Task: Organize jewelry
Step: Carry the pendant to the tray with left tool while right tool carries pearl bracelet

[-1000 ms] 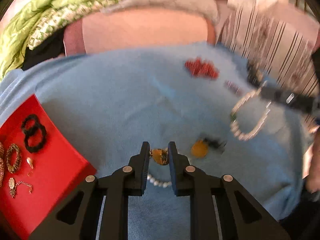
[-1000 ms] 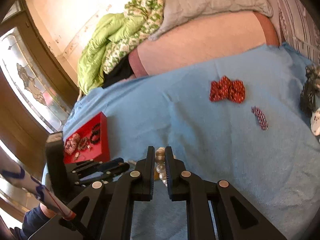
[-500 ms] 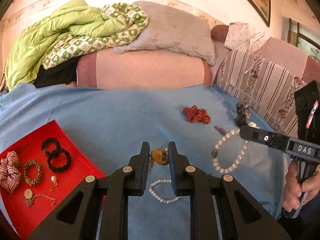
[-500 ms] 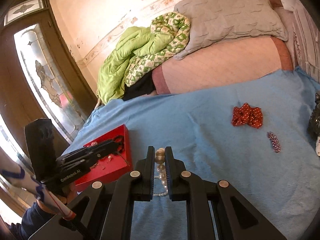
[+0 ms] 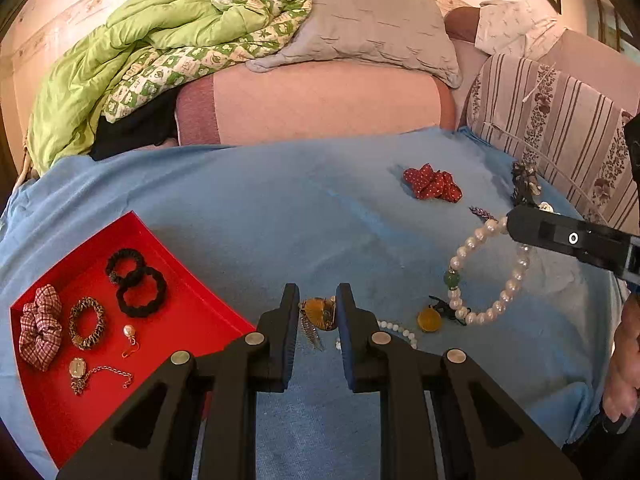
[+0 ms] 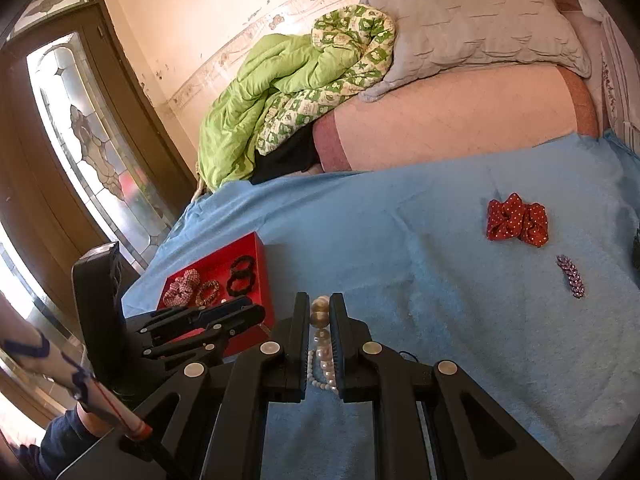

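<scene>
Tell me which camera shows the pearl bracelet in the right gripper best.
The left wrist view. There the pearl bracelet hangs as a full loop from the right gripper, its green bead visible, above the blue blanket. The right wrist view shows only a few pearls pinched between that gripper's fingers, the rest hidden.

Open blue blanket mid-bed, clutter at both sides

The middle of the blue blanket point(image 5: 280, 208) lies bare up to the pink bolster point(image 5: 320, 108). At the left edge the walled red tray point(image 5: 192, 280) blocks low passes. Toward the right edge lie the red scrunchie point(image 5: 432, 184), a purple clip point(image 6: 571, 276) and dark trinkets point(image 5: 525, 180). At the near edge (under both grippers) a yellow pendant point(image 5: 429, 319) and small bead strand point(image 5: 400, 330) crowd the blanket, with the pearl bracelet point(image 5: 480, 280) hanging over them.
</scene>
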A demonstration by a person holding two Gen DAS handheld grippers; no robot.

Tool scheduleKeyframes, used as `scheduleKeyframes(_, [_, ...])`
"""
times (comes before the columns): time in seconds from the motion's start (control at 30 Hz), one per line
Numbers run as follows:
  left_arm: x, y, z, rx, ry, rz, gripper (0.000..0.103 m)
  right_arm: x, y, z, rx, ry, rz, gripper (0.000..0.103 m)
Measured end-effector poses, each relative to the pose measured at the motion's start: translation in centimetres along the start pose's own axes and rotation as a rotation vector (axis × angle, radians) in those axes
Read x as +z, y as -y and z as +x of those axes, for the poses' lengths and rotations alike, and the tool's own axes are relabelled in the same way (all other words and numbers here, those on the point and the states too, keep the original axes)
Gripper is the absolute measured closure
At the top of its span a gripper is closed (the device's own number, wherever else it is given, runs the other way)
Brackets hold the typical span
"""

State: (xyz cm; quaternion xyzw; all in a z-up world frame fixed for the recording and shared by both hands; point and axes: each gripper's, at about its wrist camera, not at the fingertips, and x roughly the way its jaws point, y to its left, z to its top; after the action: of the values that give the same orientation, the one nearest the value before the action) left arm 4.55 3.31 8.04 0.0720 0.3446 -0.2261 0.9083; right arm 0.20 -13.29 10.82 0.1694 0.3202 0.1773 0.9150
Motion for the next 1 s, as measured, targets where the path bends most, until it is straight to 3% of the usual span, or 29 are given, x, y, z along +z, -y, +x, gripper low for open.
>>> scheduleKeyframes(1.0, [0.2,-3.9,-3.6,0.031,0.064,-0.072,0.085,-0.1,-3.8,3.1,0.021,-0.039,-0.036,0.092])
